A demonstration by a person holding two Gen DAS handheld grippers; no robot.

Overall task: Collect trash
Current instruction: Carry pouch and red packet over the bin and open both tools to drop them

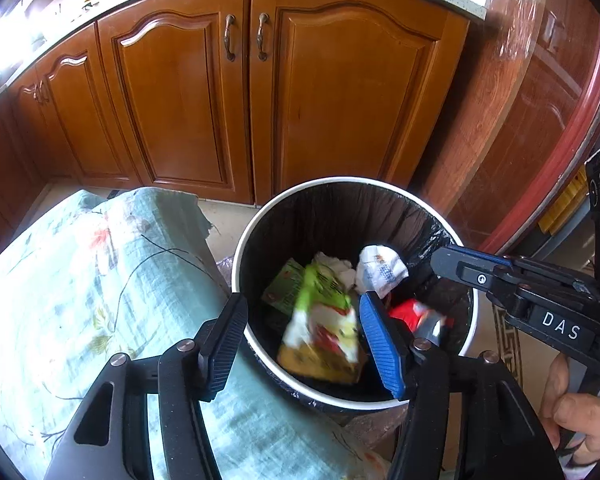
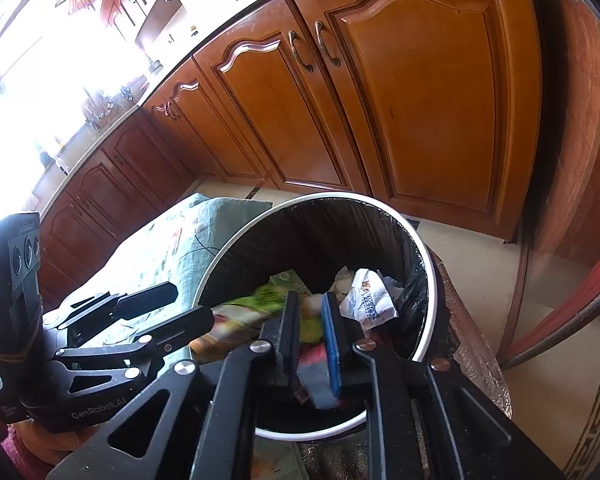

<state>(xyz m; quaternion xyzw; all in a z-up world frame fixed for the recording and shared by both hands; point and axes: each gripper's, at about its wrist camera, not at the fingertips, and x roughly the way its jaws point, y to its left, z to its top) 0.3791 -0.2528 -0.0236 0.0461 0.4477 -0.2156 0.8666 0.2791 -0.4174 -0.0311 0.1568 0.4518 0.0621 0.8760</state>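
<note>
while both claws hang over the bin (image 1: pixel 236 264), the left claw (image 1: pixel 300 340) stands wide with a blurred yellow-green packet (image 1: pixel 324 336) loose between its fingers, touching neither. the right claw (image 2: pixel 310 344) is narrowly parted around a blurred red wrapper (image 2: pixel 314 376) (contact unclear), with a crumpled white bag (image 2: pixel 370 300) just beyond it.

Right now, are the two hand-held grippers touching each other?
Apart. The right wrist view shows the green packet plainly visible between the left hand-held gripper and the right hand-held gripper.
</note>
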